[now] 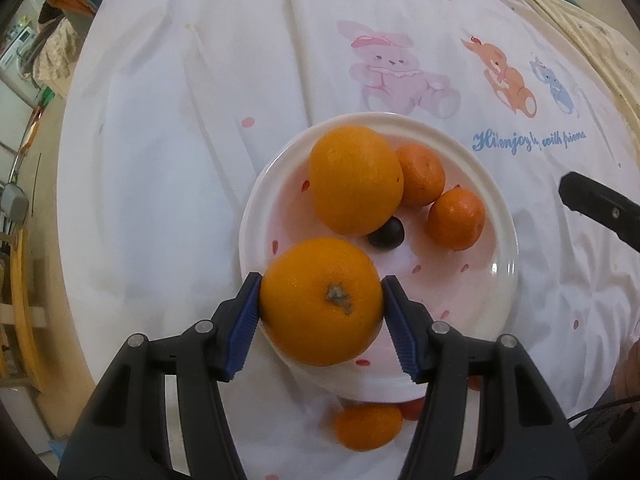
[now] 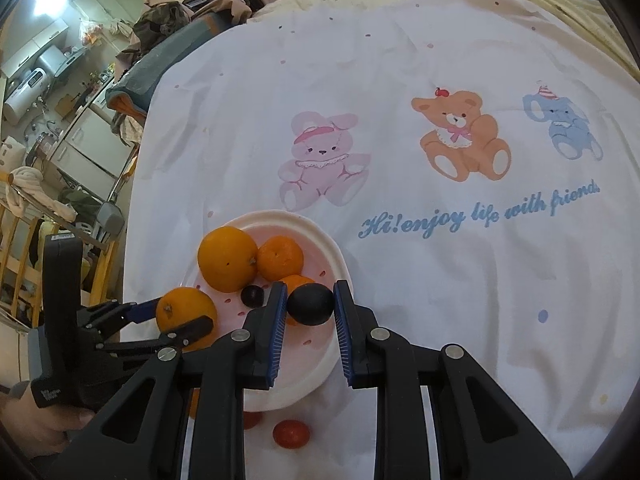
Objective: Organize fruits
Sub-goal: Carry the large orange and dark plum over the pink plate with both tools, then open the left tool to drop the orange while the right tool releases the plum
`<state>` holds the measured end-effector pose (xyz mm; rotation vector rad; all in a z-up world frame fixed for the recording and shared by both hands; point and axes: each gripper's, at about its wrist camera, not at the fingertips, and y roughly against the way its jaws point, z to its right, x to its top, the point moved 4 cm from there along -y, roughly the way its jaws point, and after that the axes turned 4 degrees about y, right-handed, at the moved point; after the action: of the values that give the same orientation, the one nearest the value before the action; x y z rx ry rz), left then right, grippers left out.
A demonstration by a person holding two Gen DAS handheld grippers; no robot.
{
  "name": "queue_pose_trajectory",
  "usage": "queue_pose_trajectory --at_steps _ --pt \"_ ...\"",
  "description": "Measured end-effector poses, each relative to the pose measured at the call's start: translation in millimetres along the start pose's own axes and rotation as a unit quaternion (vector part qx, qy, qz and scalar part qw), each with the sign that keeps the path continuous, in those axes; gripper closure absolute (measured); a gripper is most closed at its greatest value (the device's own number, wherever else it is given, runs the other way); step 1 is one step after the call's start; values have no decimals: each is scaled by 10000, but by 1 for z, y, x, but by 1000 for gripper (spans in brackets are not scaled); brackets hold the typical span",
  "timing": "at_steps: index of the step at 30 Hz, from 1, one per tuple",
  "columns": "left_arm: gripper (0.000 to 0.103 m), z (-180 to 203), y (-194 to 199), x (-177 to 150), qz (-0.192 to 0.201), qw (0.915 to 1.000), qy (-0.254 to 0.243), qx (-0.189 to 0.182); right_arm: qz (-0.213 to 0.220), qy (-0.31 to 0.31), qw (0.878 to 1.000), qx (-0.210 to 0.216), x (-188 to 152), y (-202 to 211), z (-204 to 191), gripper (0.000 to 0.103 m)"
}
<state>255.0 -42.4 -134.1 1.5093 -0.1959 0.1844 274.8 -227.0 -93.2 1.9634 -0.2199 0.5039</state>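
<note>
I'm working over a white cloth (image 2: 400, 80) printed with a pink rabbit, an orange bear and a blue elephant above the blue script "Hi! enjoy life with friends". My left gripper (image 1: 322, 300) clamps a large orange (image 1: 320, 300) at the near edge of the white plate (image 1: 496, 300), which carries another big orange (image 1: 354, 180), two mandarins and a dark plum (image 1: 388, 234). My right gripper (image 2: 310, 306) pinches a second dark plum (image 2: 310, 304) above the plate. On the cloth just beside the plate lie a mandarin (image 1: 368, 426) and a small red fruit (image 2: 291, 433).
</note>
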Motion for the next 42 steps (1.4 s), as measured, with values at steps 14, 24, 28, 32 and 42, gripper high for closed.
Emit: queue_pose_trajectory --at_steps 14,24,28,32,42 --pt "47 2 -10 2 15 9999 -127 -54 -242 -168 9994 206 13 -37 10 78" --pt "44 -2 -12 6 -140 9997 -24 -197 -433 -427 9972 427 12 -61 19 78" --pt "33 -1 -11 7 -126 9997 15 -225 -427 -419 9973 414 11 -61 18 75" --pt "26 -2 -7 8 -58 9999 38 -147 -377 -511 9970 449 12 -59 20 65" --pt "26 -6 7 11 171 9996 123 -162 -100 -416 9984 378 18 -38 12 45"
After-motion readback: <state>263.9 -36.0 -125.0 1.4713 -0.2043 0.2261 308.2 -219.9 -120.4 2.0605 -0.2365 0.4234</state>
